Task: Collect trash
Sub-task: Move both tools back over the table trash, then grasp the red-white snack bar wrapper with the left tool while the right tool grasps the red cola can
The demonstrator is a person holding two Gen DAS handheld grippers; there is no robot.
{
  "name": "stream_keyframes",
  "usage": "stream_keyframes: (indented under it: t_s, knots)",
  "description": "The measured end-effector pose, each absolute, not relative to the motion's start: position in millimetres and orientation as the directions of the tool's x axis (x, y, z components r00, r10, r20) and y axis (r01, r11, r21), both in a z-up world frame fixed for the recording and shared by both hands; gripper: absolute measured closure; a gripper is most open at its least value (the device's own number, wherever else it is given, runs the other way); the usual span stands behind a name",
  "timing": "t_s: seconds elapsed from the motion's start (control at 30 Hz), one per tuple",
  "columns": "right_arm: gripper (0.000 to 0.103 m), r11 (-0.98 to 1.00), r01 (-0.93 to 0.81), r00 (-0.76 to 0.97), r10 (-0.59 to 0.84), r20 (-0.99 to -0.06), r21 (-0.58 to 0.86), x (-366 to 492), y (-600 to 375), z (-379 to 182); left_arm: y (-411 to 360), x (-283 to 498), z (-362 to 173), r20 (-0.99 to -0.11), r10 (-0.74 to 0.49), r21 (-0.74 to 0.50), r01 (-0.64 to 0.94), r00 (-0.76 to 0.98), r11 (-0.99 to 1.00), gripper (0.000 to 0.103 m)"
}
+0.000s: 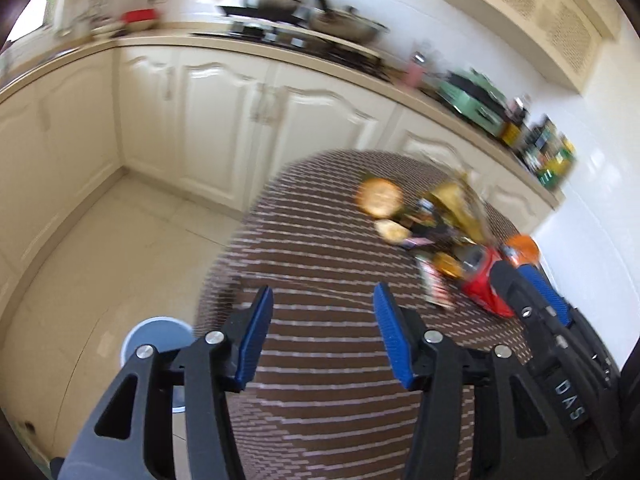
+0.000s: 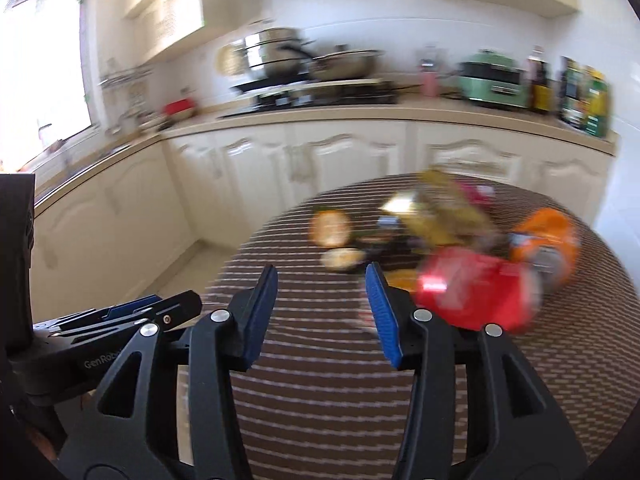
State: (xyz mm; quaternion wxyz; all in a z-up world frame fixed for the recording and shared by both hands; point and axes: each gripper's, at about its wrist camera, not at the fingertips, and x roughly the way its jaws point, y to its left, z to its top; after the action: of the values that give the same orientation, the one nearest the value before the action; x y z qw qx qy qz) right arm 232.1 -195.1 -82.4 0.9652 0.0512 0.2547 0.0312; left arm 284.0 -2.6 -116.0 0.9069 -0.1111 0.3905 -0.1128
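Hovering over the striped table [image 1: 320, 360], the left gripper [image 1: 322, 308] and right gripper [image 2: 322, 292] both stand parted, nothing between the blue pads. Trash [image 2: 472, 296], a blurred heap of wrappers, lies on the table's far right side, ahead of both.

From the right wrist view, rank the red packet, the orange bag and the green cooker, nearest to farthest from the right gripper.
From the right gripper:
1. Red packet, on the table just right of the fingers.
2. Orange bag, behind it, farther right.
3. Green cooker, on the far counter.

both wrist views angled down, sharing table [image 1: 320, 360]
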Motion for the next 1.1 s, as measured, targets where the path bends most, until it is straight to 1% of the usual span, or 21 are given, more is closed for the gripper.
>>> stream_keyframes:
  t_s: [0.1,0.23,0.33,0.43,0.63,0.67,0.7,0.73,0.83,0.87,0.9,0.93,1.0,1.1]
  knots:
    - [0.051,0.991,0.057,0.871,0.010,-0.492,0.121,226.4,-236.6,-85.5,-45.6,290.4,-120.1,-0.703,-0.327,-0.272,0.186,0.632,0.944,0.050]
    - [0.048,0.977,0.145,0.848,-0.040,-0.529,0.158,227.1,-280.0,-99.4,-84.9,297.5,-129.9,-0.730,-0.322,-0.227,0.231,0.602,0.946,0.050]
    - [0.047,0.966,0.166,0.824,-0.027,-0.566,0.196,236.9,-297.6,-110.5,-100.2,304.1,-137.2,-0.748,-0.320,-0.213,0.247,0.581,0.945,0.050]
    - [0.046,0.956,0.158,0.800,0.023,-0.599,0.248,249.0,-309.7,-122.0,-115.4,313.1,-144.1,-0.766,-0.305,-0.192,0.252,0.566,0.948,0.050]
    - [0.046,0.943,0.139,0.765,0.093,-0.638,0.303,270.3,-312.1,-132.8,-128.7,326.5,-152.3,-0.785,-0.287,-0.169,0.256,0.549,0.952,0.050]
    - [0.048,0.942,0.142,0.761,0.094,-0.642,0.305,271.5,-310.8,-133.5,-131.0,329.6,-154.8,-0.792,-0.284,-0.165,0.259,0.540,0.952,0.050]
    - [0.065,0.939,0.149,0.756,0.094,-0.648,0.309,273.4,-312.7,-135.2,-133.1,332.3,-156.9,-0.799,-0.280,-0.160,0.260,0.533,0.952,0.050]
    - [0.069,0.936,0.149,0.753,0.103,-0.650,0.320,275.3,-314.4,-136.2,-135.1,334.3,-158.7,-0.803,-0.272,-0.151,0.261,0.531,0.954,0.050]
    - [0.071,0.938,0.140,0.756,0.104,-0.646,0.316,275.6,-312.9,-135.4,-140.6,339.5,-158.9,-0.800,-0.259,-0.131,0.263,0.541,0.956,0.050]
    - [0.072,0.940,0.139,0.758,0.101,-0.645,0.311,275.4,-312.3,-134.9,-142.3,340.4,-159.1,-0.798,-0.252,-0.120,0.265,0.548,0.957,0.053]
    - [0.072,0.941,0.138,0.761,0.099,-0.641,0.310,274.5,-311.8,-134.5,-143.3,340.7,-158.9,-0.797,-0.247,-0.113,0.265,0.552,0.957,0.069]
    - [0.073,0.940,0.140,0.768,0.094,-0.633,0.311,272.3,-312.6,-133.2,-144.4,340.9,-159.1,-0.796,-0.240,-0.103,0.266,0.556,0.958,0.076]
    - [0.073,0.941,0.147,0.789,0.074,-0.610,0.305,265.6,-313.9,-128.9,-140.8,339.9,-158.5,-0.788,-0.262,-0.126,0.271,0.557,0.954,0.082]
    - [0.073,0.945,0.151,0.807,0.051,-0.588,0.290,259.2,-314.0,-124.2,-129.9,333.9,-155.6,-0.767,-0.299,-0.167,0.273,0.568,0.947,0.084]
